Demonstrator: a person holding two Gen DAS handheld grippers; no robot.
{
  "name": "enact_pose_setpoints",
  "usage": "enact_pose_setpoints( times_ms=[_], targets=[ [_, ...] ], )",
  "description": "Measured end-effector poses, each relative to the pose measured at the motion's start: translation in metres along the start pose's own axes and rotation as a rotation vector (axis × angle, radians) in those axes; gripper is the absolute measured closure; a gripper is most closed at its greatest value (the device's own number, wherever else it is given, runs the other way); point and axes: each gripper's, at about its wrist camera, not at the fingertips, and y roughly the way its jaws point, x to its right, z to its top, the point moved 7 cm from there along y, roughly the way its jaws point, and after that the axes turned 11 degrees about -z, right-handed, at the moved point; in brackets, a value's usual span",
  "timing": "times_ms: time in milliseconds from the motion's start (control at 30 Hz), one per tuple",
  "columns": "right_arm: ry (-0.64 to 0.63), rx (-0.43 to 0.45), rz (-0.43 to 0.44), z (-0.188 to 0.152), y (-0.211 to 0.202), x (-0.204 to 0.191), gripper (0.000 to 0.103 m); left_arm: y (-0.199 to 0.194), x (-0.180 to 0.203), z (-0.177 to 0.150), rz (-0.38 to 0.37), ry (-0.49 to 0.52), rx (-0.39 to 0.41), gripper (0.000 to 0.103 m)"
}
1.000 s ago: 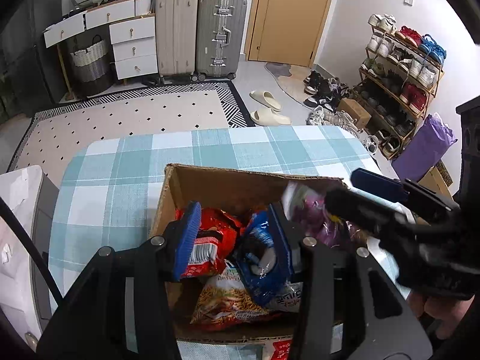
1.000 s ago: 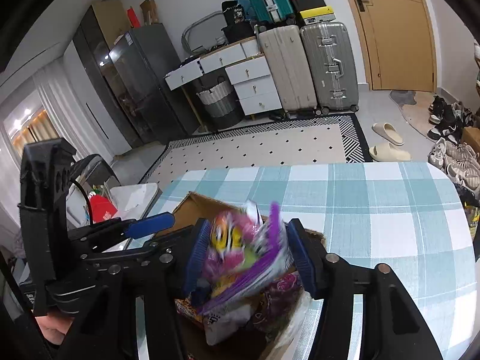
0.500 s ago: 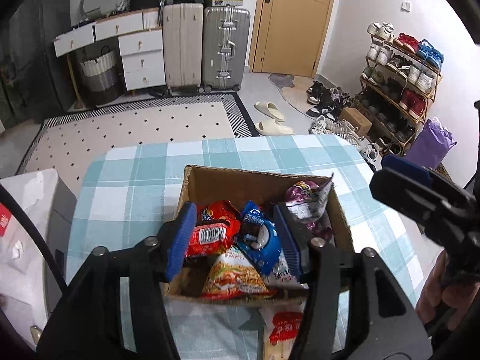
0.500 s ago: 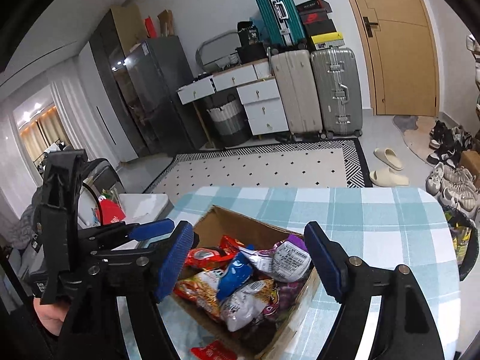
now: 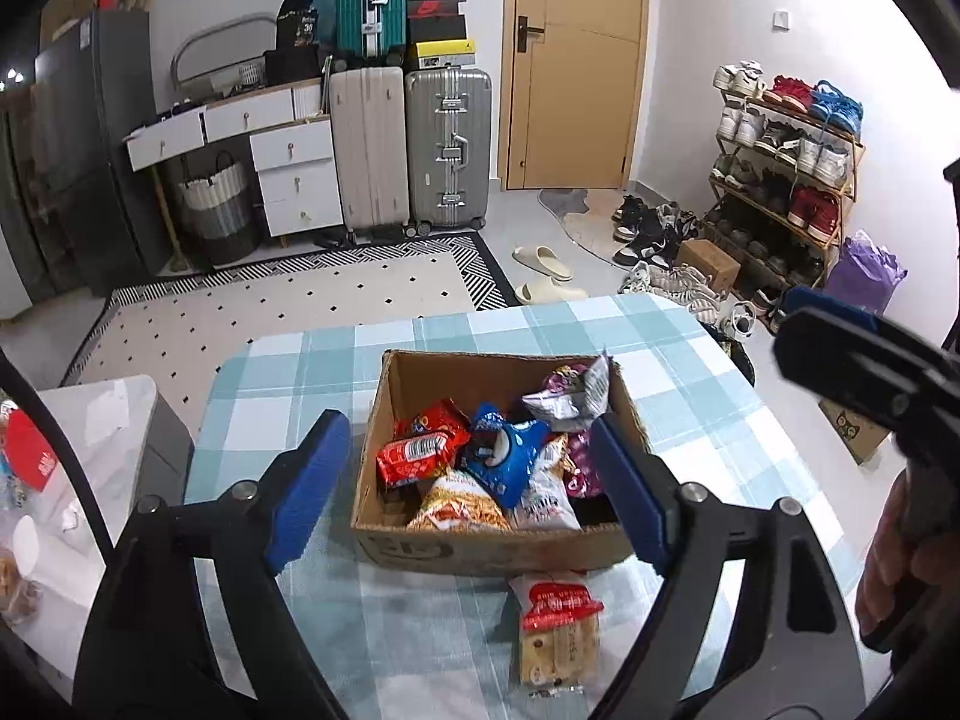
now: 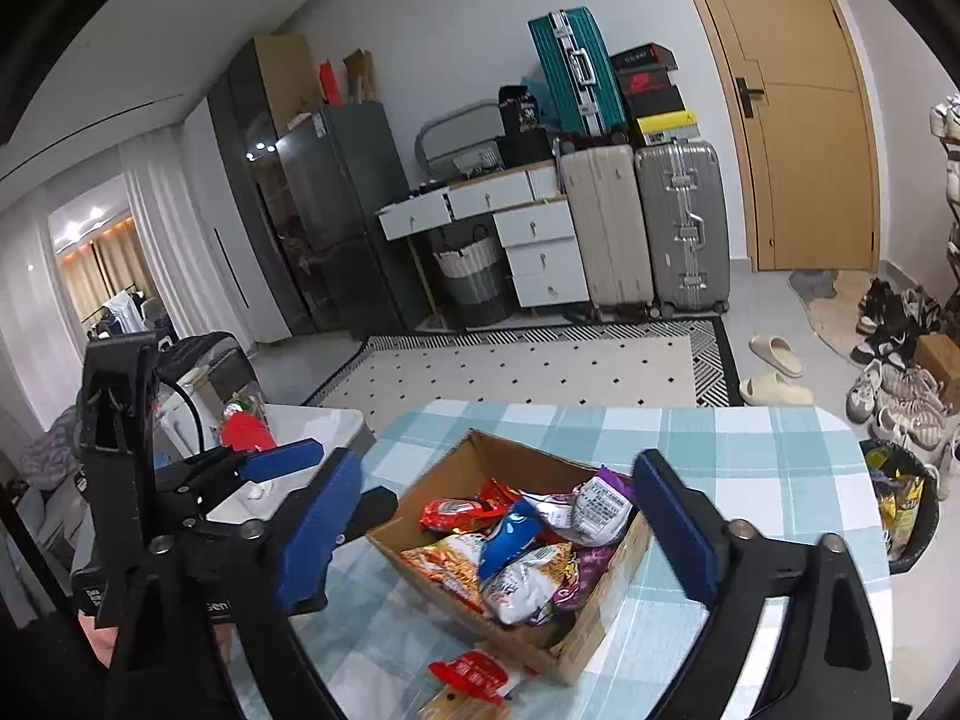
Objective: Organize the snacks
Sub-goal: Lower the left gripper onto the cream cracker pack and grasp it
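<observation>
Cardboard box (image 5: 492, 546) heaped with crinkled snack packets (image 5: 504, 468).

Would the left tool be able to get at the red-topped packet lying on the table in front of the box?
Probably yes. The packet lies alone on the tablecloth, outside the cardboard box, and the left tool hangs above with its jaws opening and nothing between them.

Corrugated cardboard box (image 5: 492, 546): matt brown, raw edges. Snack packets (image 5: 480, 468): glossy, crinkled foil and plastic film. Biscuit pack (image 5: 559, 630): clear, shiny wrapper with a red printed band. Tablecloth (image 5: 708, 396): matt woven check cloth. Left gripper (image 5: 474, 492) and right gripper (image 6: 510, 540): matt black plastic frames, blue rubbery pads, small bright metal screws. 2 upright suitcases (image 5: 447, 147): ribbed hard shell, metal trim. Door (image 5: 576, 60): smooth wood veneer.
</observation>
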Motion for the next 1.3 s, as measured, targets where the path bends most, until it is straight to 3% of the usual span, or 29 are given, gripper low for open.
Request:
enact_pose_setpoints(
  times_ms=[167,400,667,1033,1300],
  targets=[
    [-0.008,0.049,0.002,-0.001,-0.032,-0.002,0.001,-0.031,0.01,-0.011,0.015,0.002,0.024,0.019],
    [0.002,0.093,0.015,-0.016,-0.068,0.0,0.0,-0.067,0.02,-0.046,0.018,-0.005,0.063,0.001],
    [0.0,0.131,-0.004,-0.048,-0.095,0.009,0.0,-0.075,0.029,-0.096,0.016,0.005,0.067,0.001],
    [0.065,0.093,0.003,-0.108,-0.081,0.031,0.0,-0.004,0.015,-0.173,-0.016,-0.084,-0.09,0.001],
    [0.125,0.009,0.003,-0.154,-0.04,0.05,0.0,0.048,0.014,-0.201,-0.029,-0.088,-0.183,0.001]
  ],
)
